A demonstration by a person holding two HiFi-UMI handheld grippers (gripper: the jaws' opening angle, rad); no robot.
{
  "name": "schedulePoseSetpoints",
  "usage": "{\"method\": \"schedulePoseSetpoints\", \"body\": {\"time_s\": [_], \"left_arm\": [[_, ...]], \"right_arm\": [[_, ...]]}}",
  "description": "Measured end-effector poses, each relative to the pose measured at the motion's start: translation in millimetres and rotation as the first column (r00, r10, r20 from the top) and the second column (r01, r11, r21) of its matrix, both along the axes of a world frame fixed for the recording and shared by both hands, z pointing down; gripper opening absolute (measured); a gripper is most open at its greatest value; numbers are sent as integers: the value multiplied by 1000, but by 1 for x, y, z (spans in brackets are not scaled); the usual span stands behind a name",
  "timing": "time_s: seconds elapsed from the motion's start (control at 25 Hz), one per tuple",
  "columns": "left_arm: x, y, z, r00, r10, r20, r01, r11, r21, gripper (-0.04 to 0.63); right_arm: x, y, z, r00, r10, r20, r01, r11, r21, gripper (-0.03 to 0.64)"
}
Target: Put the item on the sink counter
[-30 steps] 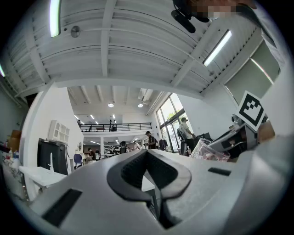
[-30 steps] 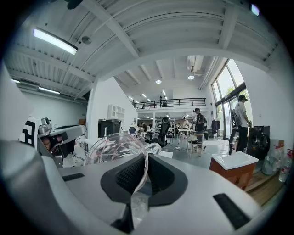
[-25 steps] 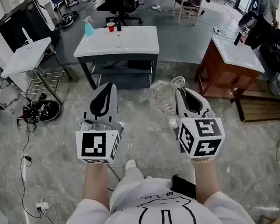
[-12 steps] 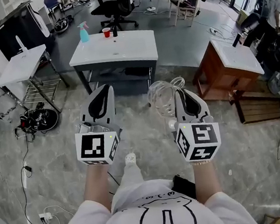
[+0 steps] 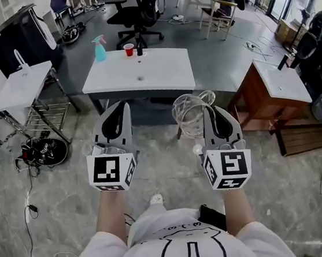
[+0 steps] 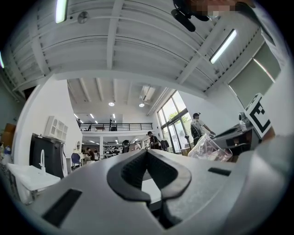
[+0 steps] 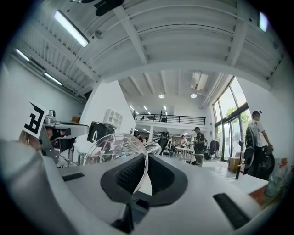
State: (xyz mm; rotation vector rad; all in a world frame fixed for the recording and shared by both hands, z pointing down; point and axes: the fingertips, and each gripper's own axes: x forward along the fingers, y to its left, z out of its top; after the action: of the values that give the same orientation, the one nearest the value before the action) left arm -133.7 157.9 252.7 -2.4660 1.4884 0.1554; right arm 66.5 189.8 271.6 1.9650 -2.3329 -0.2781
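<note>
1. Step in hand: transport. The right gripper (image 5: 211, 112) has its jaws clamped on the wall of the clear cup (image 5: 189, 114), in the air short of the sink counter (image 5: 166, 75).
2. The left gripper (image 5: 120, 108) has its jaws together and empty.
3. Next move, as judged: advance, then lower the cup onto bare tabletop, clear of the spray bottle (image 5: 100, 48) and red cup (image 5: 129, 49) at the sink counter's far edge.
4. No brand or label is legible.

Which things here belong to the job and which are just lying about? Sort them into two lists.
Part of the job:
- clear container, pinched at its rim by the right hand-held gripper
- white sink counter, where it has to go

Just lying about:
- spray bottle
- red cup
- office chair
- wooden cabinet
</note>
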Motion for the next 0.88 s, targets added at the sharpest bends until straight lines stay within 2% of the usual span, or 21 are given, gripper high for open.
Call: {"method": "schedulePoseSetpoints", "body": {"time_s": [0.12, 0.2, 0.52, 0.88], "left_arm": [[-12, -39, -2, 1000, 9, 5, -9, 1000, 1, 9], [-19, -63, -3, 1000, 16, 6, -16, 1000, -2, 9], [-28, -132, 9, 999, 46, 7, -46, 998, -31, 9], [-13, -193, 28, 998, 53, 17, -51, 997, -56, 9]], "right_arm": [[-13, -36, -5, 1000, 4, -26, -3, 999, 54, 43], [-18, -59, -5, 1000, 13, -24, -12, 998, 60, 43], [-19, -123, 5, 998, 53, -24, -52, 998, 19, 43], [2, -182, 26, 997, 71, -18, -72, 997, -25, 43]]}}
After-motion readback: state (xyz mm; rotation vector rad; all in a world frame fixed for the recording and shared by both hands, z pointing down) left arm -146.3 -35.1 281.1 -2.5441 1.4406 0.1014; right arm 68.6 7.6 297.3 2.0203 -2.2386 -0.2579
